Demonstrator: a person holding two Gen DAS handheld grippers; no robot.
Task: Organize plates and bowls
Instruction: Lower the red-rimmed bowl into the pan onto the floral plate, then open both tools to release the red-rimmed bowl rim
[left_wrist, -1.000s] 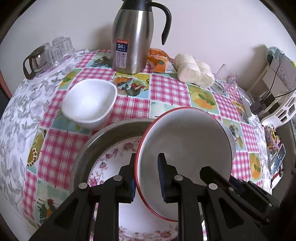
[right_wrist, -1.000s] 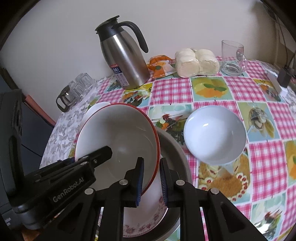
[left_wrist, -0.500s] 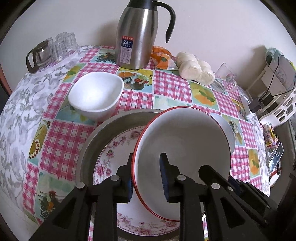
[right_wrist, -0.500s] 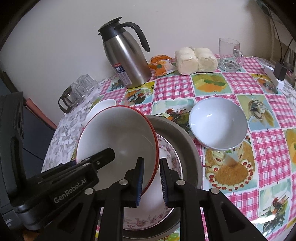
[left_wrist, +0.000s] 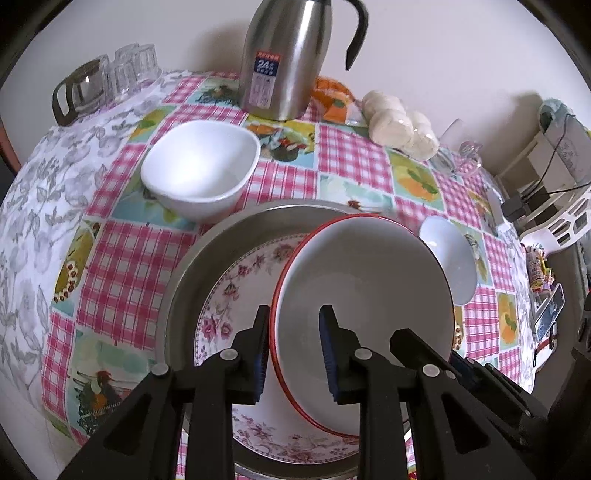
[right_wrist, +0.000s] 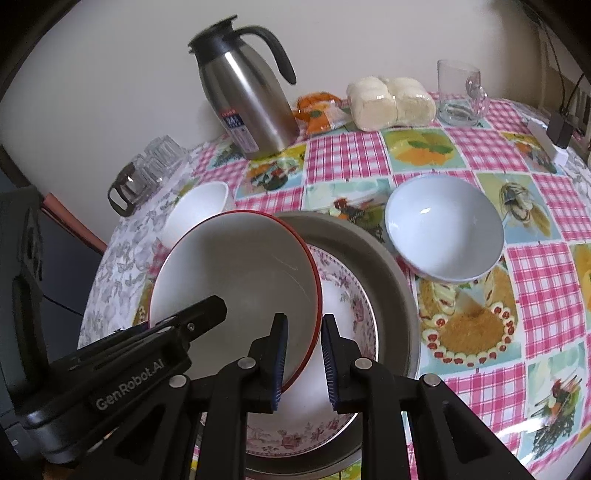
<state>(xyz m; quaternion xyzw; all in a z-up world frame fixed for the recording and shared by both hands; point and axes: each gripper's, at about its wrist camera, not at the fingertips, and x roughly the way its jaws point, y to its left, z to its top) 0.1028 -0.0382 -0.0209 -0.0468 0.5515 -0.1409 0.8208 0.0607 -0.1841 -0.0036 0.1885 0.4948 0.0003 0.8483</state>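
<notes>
A white bowl with a red rim (left_wrist: 369, 295) (right_wrist: 236, 280) leans tilted on a floral plate (left_wrist: 236, 295) (right_wrist: 347, 306). That plate lies inside a grey metal pan (left_wrist: 207, 251) (right_wrist: 380, 266). My left gripper (left_wrist: 293, 321) straddles the bowl's near-left rim. The rim is against the outer pad and the inner pad stands clear, so this gripper is open. My right gripper (right_wrist: 303, 325) straddles the opposite rim. Its jaws are opening and a slim gap shows at the outer pad. A squarish white bowl (left_wrist: 199, 166) sits to the left and a pale round bowl (right_wrist: 443, 225) to the right.
A steel jug (left_wrist: 284, 59) stands at the back, with small glasses (left_wrist: 110, 77) at the back left. Wrapped buns (right_wrist: 391, 99), an orange packet (right_wrist: 317, 110) and a glass mug (right_wrist: 461, 92) line the far edge. A charger (right_wrist: 557, 129) lies at the table's right edge.
The red-rimmed bowl has sunk lower onto the floral plate. The left jaws have widened a little around its rim, and the right jaws only slightly.
</notes>
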